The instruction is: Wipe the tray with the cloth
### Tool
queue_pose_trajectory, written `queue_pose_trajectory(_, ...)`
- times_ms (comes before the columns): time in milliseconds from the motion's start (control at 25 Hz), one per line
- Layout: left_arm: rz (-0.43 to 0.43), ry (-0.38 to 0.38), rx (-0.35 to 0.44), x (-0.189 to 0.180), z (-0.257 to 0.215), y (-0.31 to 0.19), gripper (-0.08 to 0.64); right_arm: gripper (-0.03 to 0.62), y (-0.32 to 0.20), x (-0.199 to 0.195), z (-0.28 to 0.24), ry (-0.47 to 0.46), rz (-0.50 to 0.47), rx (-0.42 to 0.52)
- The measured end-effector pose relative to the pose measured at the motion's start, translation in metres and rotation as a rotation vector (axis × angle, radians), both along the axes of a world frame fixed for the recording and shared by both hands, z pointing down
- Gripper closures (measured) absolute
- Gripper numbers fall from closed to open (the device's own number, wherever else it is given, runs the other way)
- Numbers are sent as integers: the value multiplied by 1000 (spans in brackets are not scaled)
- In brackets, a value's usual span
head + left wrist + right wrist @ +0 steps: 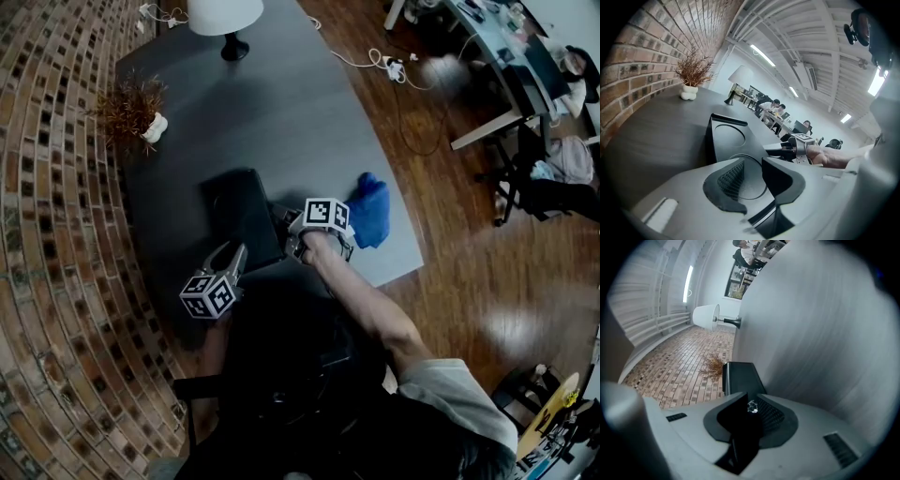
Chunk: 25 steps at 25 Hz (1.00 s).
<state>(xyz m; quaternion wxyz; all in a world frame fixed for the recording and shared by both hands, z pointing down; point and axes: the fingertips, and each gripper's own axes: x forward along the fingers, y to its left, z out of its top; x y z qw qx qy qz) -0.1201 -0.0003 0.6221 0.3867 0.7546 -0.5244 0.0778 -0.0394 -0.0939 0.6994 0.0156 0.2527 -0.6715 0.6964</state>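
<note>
A black tray (pixel 234 211) with round recesses lies on the dark grey table (pixel 281 103). The blue cloth (pixel 372 208) sits crumpled on the table just right of the tray, with nothing holding it. My left gripper (pixel 232 255) is at the tray's near left corner; in the left gripper view the tray (pixel 729 133) runs in between its fingers (pixel 731 180), which are shut on the rim. My right gripper (pixel 284 242) is at the tray's right edge, between tray and cloth. Its jaws (pixel 750 401) are shut, and the tray (pixel 740 376) starts just beyond their tips with nothing visibly between them.
A brick wall (pixel 47 187) runs along the table's left side. A dried plant in a white pot (pixel 141 112) and a white lamp (pixel 225 19) stand at the far end. The table's right edge (pixel 403 234) drops to a wood floor with cables (pixel 375 61).
</note>
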Motion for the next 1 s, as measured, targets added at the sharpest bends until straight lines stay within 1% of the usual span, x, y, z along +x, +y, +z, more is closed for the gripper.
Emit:
queue_pose_trajectory(80, -2, 1, -3, 0, 0, 1, 454, 529, 0, 1, -1, 4, -8, 10)
queue_pose_trajectory(160, 0, 0, -4, 1, 1, 1, 454, 529, -3, 11, -3, 20, 9, 27)
queue_pose_trajectory(360, 7, -7, -2, 1, 0, -1, 454, 529, -27, 66, -6, 66, 88, 69)
queue_pose_trajectory(480, 9, -9, -6, 1, 1, -1, 454, 531, -39, 95, -7, 89, 110, 84)
queue_pose_trajectory(600, 11, -9, -1, 2, 1, -1, 454, 531, -44, 120, -8, 98, 147, 63)
queue_pose_trajectory(680, 15, -21, 0, 2, 2, -2, 454, 531, -44, 124, -5, 97, 142, 64)
queue_pose_trajectory(760, 20, -37, -2, 3, 2, -2, 454, 531, -45, 124, -2, 100, 135, 87)
queue_pose_trajectory(840, 22, -47, 0, 3, 2, -1, 454, 532, -45, 124, 0, 127, 140, 102)
queue_pose_trajectory(880, 20, -49, 0, 3, 2, -1, 454, 499, -45, 126, 1, 150, 136, 113)
queue_pose_trajectory(920, 13, -49, 0, 2, 2, -1, 454, 489, -45, 127, 0, 170, 129, 126)
queue_pose_trajectory(1000, -15, -40, -1, -1, 1, -1, 454, 486, -41, 132, -9, 179, 124, 140)
